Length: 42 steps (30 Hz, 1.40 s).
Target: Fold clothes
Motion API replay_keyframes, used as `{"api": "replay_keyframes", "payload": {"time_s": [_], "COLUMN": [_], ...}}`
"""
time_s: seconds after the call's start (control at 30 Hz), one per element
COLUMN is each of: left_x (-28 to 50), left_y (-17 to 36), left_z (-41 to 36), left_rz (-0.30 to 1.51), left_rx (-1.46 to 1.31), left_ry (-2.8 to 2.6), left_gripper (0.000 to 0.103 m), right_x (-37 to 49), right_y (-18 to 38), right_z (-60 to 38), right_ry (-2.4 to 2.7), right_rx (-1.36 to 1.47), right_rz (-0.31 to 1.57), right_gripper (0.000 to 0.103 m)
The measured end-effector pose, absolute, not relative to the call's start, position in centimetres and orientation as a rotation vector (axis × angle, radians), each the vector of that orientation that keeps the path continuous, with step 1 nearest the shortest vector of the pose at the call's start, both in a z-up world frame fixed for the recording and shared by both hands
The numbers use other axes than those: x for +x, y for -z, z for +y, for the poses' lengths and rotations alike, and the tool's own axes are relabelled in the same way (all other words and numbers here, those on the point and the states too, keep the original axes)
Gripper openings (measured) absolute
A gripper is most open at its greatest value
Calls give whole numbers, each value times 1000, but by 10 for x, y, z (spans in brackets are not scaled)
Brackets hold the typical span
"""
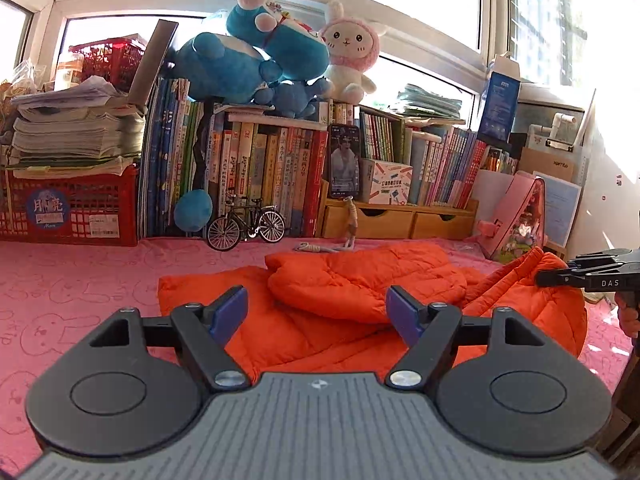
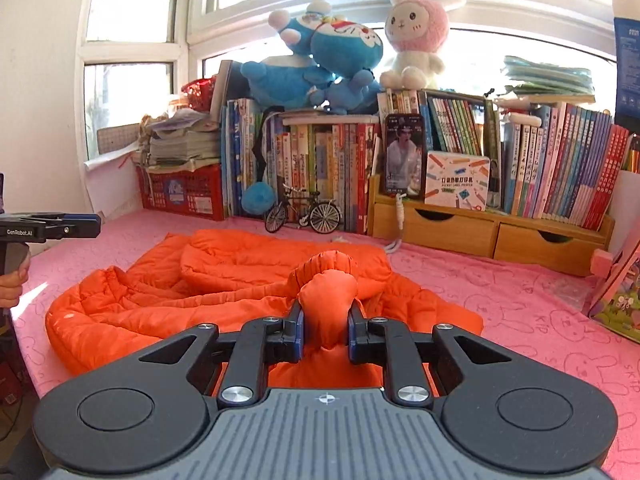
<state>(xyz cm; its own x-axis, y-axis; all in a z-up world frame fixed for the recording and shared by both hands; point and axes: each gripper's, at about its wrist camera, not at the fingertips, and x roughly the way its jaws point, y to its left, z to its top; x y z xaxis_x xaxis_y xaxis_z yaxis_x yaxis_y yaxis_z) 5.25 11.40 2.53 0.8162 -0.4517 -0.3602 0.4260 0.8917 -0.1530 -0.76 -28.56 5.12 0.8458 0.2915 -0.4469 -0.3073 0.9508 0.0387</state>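
Orange jacket [image 2: 224, 280] sprawls rumpled on the pink bed [image 2: 500, 300], long axis running left to right, one part already lapped over the body. Right gripper [image 2: 324, 330] has its jaws clenched on a bunched sleeve end at the near right edge. Left gripper [image 1: 316, 312] hovers over the near left side, jaws wide apart and empty, jacket dead ahead

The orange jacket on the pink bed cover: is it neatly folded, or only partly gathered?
Partly gathered. The orange jacket lies rumpled with one part flopped over the middle, and the right gripper pinches a bunched end.
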Motion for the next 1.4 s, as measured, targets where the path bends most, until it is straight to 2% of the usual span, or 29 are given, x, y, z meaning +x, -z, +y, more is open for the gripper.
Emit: {"api": "replay_keyframes", "payload": {"time_s": [0.13, 0.2, 0.27, 0.33, 0.37, 0.4, 0.43, 0.47, 0.5, 0.53, 0.57, 0.6, 0.67, 0.8, 0.93, 1.03, 1.2, 1.3, 1.4], "left_x": [51, 52, 56, 60, 62, 64, 66, 67, 64, 56, 48, 40, 24, 10, 65, 111, 182, 221, 247], "left_y": [-2, 5, 12, 20, 24, 28, 32, 37, 36, 32, 27, 22, 13, -28, -54, -71, -76, -49, -10], "left_z": [136, 147, 149, 144, 139, 132, 126, 120, 118, 119, 120, 121, 123, 124, 122, 120, 113, 101, 90], "left_rz": [506, 553, 584, 610, 617, 618, 631, 657, 658, 637, 617, 596, 555, 415, 354, 318, 316, 401, 541], "left_rx": [-104, -141, -168, -179, -173, -156, -142, -129, -130, -144, -157, -171, -198, -198, -237, -274, -305, -224, -128], "left_ry": [454, 491, 534, 556, 555, 545, 536, 527, 523, 523, 523, 522, 521, 546, 539, 530, 480, 377, 272], "left_gripper": [86, 103, 103, 103, 103, 96, 88, 62, 49, 42, 27, 21, 17, 17, 18, 18, 20, 28, 28], "right_x": [-4, -4, -3, 1, 4, 7, 10, 12, 15, 18, 17, 11, -6, -30, -16, 27, 106, 157, 196], "right_y": [-15, -10, -11, -13, -12, -12, -9, -5, -1, 3, 9, 12, 7, -40, -89, -110, -108, -80, -35], "right_z": [-313, -329, -338, -339, -335, -331, -324, -317, -309, -301, -293, -286, -279, -286, -293, -296, -305, -308, -304], "right_ry": [-317, -343, -381, -416, -423, -424, -415, -398, -380, -363, -350, -344, -326, -307, -277, -223, -167, -118, -68], "right_rx": [112, 211, 259, 257, 240, 218, 191, 159, 126, 94, 67, 46, 27, 60, 47, 32, 65, 92, 79], "right_rz": [579, 587, 581, 574, 572, 573, 586, 609, 632, 655, 667, 661, 633, 486, 332, 271, 266, 353, 496], "right_gripper": [40, 49, 80, 96, 97, 97, 97, 88, 74, 32, 26, 24, 19, 19, 19, 19, 19, 20, 22]}}
